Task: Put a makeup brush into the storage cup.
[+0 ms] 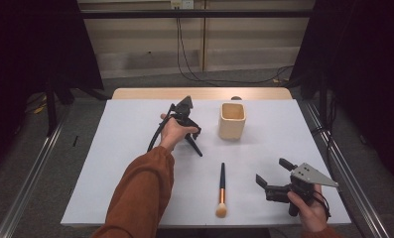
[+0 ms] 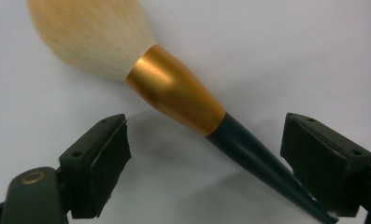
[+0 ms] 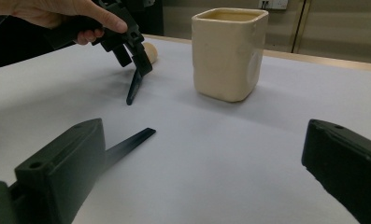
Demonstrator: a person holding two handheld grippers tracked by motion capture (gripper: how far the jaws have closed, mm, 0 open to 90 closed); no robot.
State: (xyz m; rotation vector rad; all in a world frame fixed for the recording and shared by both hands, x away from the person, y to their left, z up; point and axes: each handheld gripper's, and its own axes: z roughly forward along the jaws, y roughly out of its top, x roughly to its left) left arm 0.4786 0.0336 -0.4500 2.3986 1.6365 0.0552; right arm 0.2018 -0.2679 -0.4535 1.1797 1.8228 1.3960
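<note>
A makeup brush with pale bristles, a gold ferrule and a dark handle lies on the white table. My left gripper is open around its handle, which runs close by the right-hand pad; the other pad stands well clear. In the high view the left gripper points down left of the cup, and that brush's handle sticks out toward me. A second, similar brush lies near the front edge, bristles toward me. My right gripper rests open at the front right, nothing between its jaws.
A cream square cup stands upright right of the left hand, seen also in the right gripper view as the cup. The table's wooden back edge lies beyond it. Metal rails run along both sides of the table.
</note>
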